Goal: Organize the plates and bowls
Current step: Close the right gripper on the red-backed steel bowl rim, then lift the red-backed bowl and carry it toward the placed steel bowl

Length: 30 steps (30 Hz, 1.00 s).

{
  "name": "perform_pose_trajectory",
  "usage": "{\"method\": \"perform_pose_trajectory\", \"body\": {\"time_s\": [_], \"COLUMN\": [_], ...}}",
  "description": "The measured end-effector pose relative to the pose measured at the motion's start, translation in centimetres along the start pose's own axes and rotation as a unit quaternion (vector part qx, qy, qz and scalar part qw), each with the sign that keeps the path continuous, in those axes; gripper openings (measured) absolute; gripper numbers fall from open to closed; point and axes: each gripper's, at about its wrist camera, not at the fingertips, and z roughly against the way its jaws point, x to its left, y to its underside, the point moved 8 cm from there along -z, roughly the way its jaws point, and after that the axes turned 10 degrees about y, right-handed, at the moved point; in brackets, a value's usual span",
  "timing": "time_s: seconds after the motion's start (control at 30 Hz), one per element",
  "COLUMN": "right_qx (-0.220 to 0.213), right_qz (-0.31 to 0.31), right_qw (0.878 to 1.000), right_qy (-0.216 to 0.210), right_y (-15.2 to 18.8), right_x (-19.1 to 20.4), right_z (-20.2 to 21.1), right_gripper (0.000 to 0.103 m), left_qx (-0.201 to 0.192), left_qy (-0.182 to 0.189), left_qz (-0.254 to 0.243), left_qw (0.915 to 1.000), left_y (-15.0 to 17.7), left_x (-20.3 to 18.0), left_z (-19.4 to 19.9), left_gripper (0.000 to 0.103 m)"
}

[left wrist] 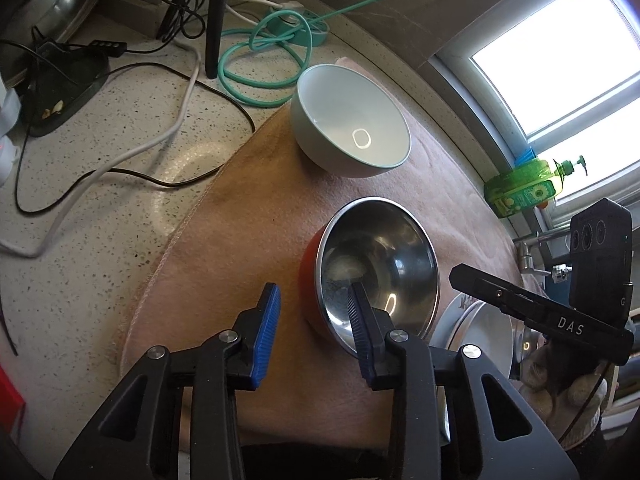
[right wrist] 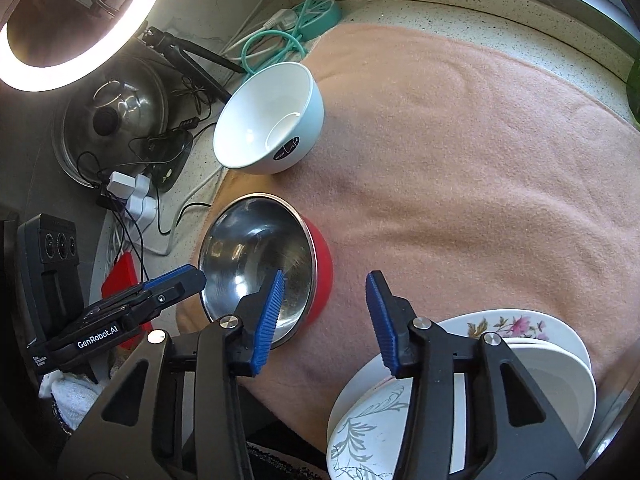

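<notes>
A steel bowl with a red outer wall (left wrist: 384,256) (right wrist: 248,248) sits tilted on a pink cloth (left wrist: 248,240) (right wrist: 460,160). My left gripper (left wrist: 314,326) straddles its near rim, one pad inside and the other outside. A gap shows beside the red wall, so it is open. My right gripper (right wrist: 326,316) straddles the opposite rim the same way, also open. A pale blue bowl (left wrist: 352,128) (right wrist: 272,120) rests tilted on the cloth just beyond. Stacked plates (right wrist: 540,344) (left wrist: 492,332), some flowered, lie at the cloth's near right.
Cables and a teal power strip (left wrist: 304,28) clutter the speckled counter (left wrist: 120,128) to the left. A ring light (right wrist: 80,20) and a pot lid (right wrist: 116,120) stand further left. A green soap bottle (left wrist: 524,188) sits by the window on the right.
</notes>
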Motion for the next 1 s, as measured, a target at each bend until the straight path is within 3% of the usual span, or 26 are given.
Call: {"method": "perform_pose_trajectory", "body": {"time_s": [0.27, 0.5, 0.7, 1.0], "right_qx": [0.013, 0.019, 0.023, 0.016], "right_qz": [-0.005, -0.006, -0.003, -0.002], "right_qw": [1.000, 1.000, 1.000, 1.000], "right_qy": [-0.001, -0.005, -0.010, -0.007], "right_y": [0.2, 0.2, 0.2, 0.1], "right_x": [0.0, 0.3, 0.9, 1.0], "right_z": [-1.1, -1.7, -2.0, -1.7], "right_gripper": [0.033, 0.017, 0.011, 0.011], "left_qx": [0.007, 0.013, 0.017, 0.014], "left_qy": [0.003, 0.005, 0.004, 0.001], "left_qz": [0.001, -0.004, -0.004, -0.006], "left_qw": [1.0000, 0.9999, 0.9998, 0.9999], "left_y": [-0.3, -0.5, -0.5, -0.8], "left_x": [0.1, -0.1, 0.2, -0.1], "left_z": [-0.7, -1.4, -1.7, -1.7], "left_gripper": [0.021, 0.013, 0.011, 0.011]}}
